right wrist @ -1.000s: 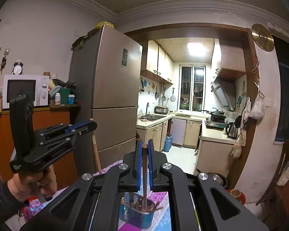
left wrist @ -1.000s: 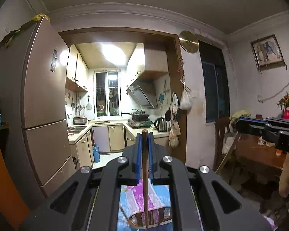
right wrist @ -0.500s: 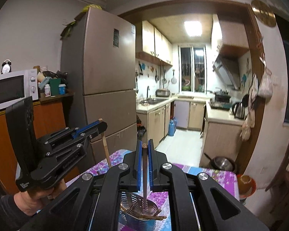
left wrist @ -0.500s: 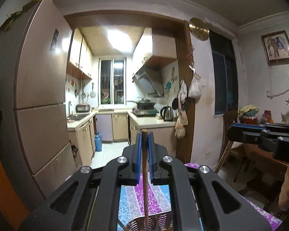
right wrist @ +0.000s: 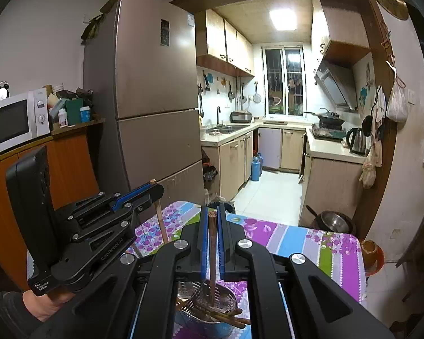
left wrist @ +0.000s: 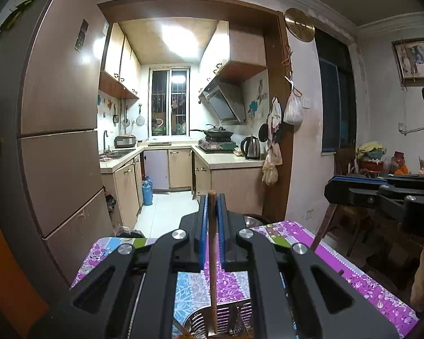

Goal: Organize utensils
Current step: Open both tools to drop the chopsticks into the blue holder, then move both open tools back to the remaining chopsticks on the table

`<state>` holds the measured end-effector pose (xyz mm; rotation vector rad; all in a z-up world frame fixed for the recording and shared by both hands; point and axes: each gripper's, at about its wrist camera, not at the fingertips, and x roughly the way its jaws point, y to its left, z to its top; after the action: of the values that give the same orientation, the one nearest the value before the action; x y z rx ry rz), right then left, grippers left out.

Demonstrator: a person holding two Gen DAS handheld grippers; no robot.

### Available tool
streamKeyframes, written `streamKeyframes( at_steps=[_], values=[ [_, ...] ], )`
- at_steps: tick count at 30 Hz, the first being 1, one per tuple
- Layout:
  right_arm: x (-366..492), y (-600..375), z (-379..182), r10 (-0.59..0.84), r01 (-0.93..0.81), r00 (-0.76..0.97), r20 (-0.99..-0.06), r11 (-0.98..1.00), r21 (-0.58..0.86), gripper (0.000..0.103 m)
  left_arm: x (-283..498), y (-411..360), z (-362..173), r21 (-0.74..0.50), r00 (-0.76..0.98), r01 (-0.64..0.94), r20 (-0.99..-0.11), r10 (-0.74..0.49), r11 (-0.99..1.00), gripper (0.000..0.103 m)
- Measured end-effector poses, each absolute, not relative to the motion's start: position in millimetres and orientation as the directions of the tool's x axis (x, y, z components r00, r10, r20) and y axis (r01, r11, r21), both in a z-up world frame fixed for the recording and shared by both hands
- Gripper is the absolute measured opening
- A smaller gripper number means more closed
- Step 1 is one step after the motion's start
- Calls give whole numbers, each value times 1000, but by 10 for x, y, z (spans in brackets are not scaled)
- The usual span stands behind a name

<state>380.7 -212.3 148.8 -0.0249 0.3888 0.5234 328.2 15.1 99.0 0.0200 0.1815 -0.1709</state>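
Observation:
My left gripper (left wrist: 212, 197) is shut on a brown wooden chopstick (left wrist: 212, 254) that hangs down to a metal slotted utensil basket (left wrist: 229, 319) at the frame's bottom. My right gripper (right wrist: 212, 212) is shut on a second wooden chopstick (right wrist: 212, 260) whose lower end reaches into a metal utensil holder (right wrist: 206, 310) with several chopsticks lying in it. The left gripper also shows at the left of the right wrist view (right wrist: 155, 188), its chopstick slanting down. The right gripper shows at the right of the left wrist view (left wrist: 329, 188).
A table with a purple, blue and green flowered cloth (right wrist: 311, 240) lies under both grippers. A tall brown fridge (right wrist: 152, 99) stands to the left, a white microwave (right wrist: 14, 121) on an orange cabinet beside it. The kitchen doorway is ahead. A metal bowl (right wrist: 333, 221) sits on the floor.
Both grippers have tilted and come down toward the table, so more of the cloth and the utensil holder shows. Each still grips its chopstick.

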Motion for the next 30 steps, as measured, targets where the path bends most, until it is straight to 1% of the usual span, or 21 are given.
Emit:
streamKeyframes(
  at_steps=[4, 6, 7, 8, 12, 15, 16, 17, 18, 19, 20, 24, 26, 28, 30],
  values=[
    [3821, -2135, 1457, 480, -487, 794, -373, 870, 80, 7, 3318, 156, 965, 7, 967, 170, -196, -165, 985, 7],
    [3822, -2135, 1451, 480, -487, 794, -374, 870, 83, 7, 3326, 159, 947, 6, 966, 169, -200, -165, 986, 15],
    [3817, -2136, 1450, 481, -487, 794, -373, 869, 84, 8, 3329, 161, 956, 6, 967, 166, -198, -162, 986, 24],
    [3821, -2141, 1452, 482, -488, 793, -372, 869, 84, 8, 3319, 163, 952, 5, 967, 164, -196, -160, 986, 30],
    [3751, -2231, 1472, 487, -486, 799, -352, 868, 98, 8, 3194, 183, 943, -10, 968, 155, -198, -154, 988, 36],
    [3583, -2397, 1517, 501, -492, 803, -322, 863, 116, 8, 2874, 181, 926, -43, 967, 160, -191, -166, 986, 45],
    [3436, -2506, 1526, 515, -504, 803, -301, 855, 121, 12, 2724, 166, 897, -44, 967, 164, -188, -169, 986, 50],
    [3285, -2614, 1518, 526, -514, 802, -283, 849, 122, 20, 2502, 143, 834, -43, 967, 171, -185, -176, 984, 56],
    [3048, -2776, 1476, 539, -527, 802, -259, 841, 120, 24, 2335, 127, 771, -41, 965, 182, -183, -187, 982, 58],
    [2888, -2881, 1433, 544, -533, 802, -247, 838, 117, 30, 2110, 101, 662, -36, 963, 194, -186, -197, 980, 61],
    [2673, -3020, 1350, 547, -537, 802, -238, 836, 111, 32, 1814, 59, 495, -33, 958, 209, -196, -211, 977, 63],
    [1784, -3565, 794, 525, -519, 816, -242, 850, 94, 32, 992, -135, -143, -32, 930, 254, -267, -253, 967, 64],
    [1353, -3773, 393, 509, -506, 814, -280, 858, 88, 32, 687, -263, -489, -36, 912, 254, -324, -252, 966, 65],
    [987, -3916, 7, 507, -506, 802, -317, 858, 94, 32, 508, -358, -722, -16, 911, 228, -351, -218, 974, 65],
    [717, -4016, -324, 521, -512, 780, -346, 850, 126, 32, 386, -446, -944, -46, 894, 212, -393, -213, 976, 65]
  ],
)
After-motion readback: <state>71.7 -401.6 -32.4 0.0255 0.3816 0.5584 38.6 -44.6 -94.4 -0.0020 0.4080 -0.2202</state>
